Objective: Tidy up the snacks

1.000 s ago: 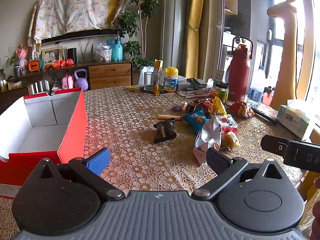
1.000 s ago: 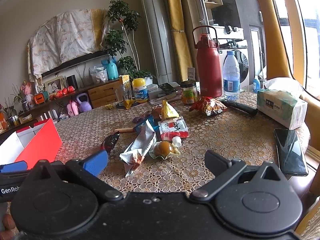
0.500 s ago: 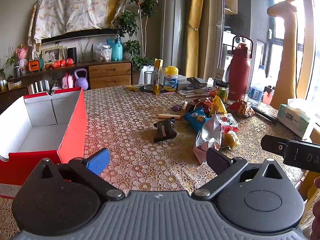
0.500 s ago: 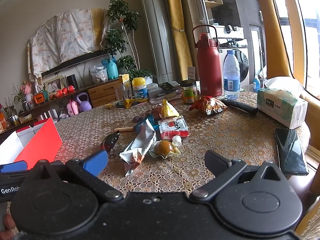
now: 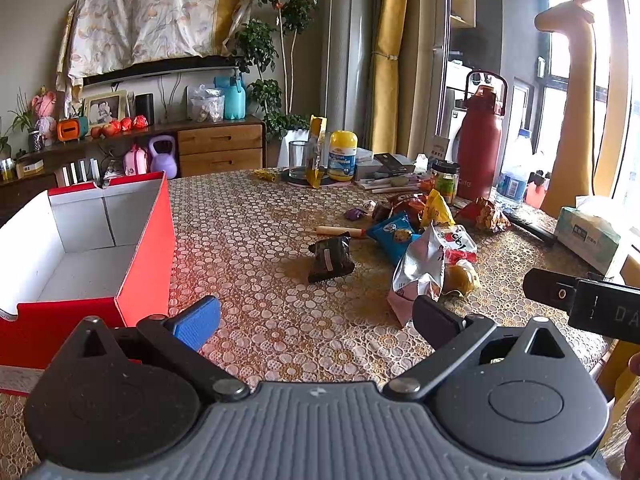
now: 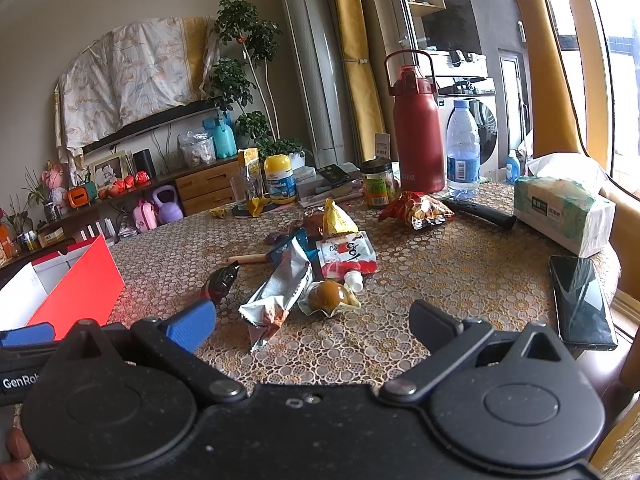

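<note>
A red box with a white inside stands open and empty at the table's left; its red wall shows in the right wrist view. Loose snacks lie mid-table: a dark wrapped snack, a silver bag, a blue packet, a red-white pouch, a brown round snack, a yellow packet and a red chip bag. My left gripper is open and empty, short of the dark snack. My right gripper is open and empty, just before the silver bag.
A red flask, water bottle, jars, a glass and a yellow-lidded tub stand at the table's back. A tissue box, a phone and a black remote lie at the right.
Both views have shifted very slightly; the snacks and box have not moved and both grippers stay open.
</note>
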Motion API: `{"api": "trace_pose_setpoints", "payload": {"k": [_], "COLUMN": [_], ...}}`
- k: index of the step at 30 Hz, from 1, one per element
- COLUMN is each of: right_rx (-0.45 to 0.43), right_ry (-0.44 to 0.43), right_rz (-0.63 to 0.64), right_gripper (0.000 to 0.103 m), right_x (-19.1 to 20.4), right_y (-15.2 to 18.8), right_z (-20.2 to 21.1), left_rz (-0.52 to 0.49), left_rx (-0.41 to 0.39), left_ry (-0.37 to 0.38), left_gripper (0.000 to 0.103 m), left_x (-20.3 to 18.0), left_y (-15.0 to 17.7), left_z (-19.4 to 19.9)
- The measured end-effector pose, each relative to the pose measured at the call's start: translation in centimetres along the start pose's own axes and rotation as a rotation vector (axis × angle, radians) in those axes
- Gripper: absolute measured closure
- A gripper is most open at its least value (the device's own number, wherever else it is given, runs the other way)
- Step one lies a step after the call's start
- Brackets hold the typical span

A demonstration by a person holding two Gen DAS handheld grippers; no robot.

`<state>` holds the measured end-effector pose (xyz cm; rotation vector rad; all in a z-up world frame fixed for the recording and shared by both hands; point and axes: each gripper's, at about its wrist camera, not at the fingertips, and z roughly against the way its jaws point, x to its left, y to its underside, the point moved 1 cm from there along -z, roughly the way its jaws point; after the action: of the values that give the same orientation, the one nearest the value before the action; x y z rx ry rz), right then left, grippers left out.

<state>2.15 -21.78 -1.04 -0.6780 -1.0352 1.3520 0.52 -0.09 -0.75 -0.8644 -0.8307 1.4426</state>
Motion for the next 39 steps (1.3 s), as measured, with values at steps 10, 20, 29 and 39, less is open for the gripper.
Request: {"api": "trace_pose_setpoints", "payload": {"k": [10, 20, 29, 39], "right_rx": [0.001, 0.005, 0.015, 0.030], "right_ry": [0.000, 0.001, 0.002, -0.010], "right_rz": [0.000, -0.002, -0.007, -0.011], "right_gripper": [0.000, 0.000, 0.000, 0.000], "right_x": [0.0, 0.0, -0.2, -0.3], "right_y": [0.0, 0.1, 0.6, 0.7], "right_z": [0.0, -0.1, -0.6, -1.2], "left_rz": [0.001, 0.001, -0.003, -0.013], "left_rx": [0.002, 0.006, 0.020, 0.039], "left_ry": [-0.001, -0.001, -0.001, -0.008], "left_gripper": [0.000, 0.000, 0.000, 0.000], "left_x": [0.0, 0.2, 0.1, 0.1], "left_y": [0.0, 0.4, 0.6, 0.5], "left_z": [-0.2, -0.5, -1.1, -1.8]}}
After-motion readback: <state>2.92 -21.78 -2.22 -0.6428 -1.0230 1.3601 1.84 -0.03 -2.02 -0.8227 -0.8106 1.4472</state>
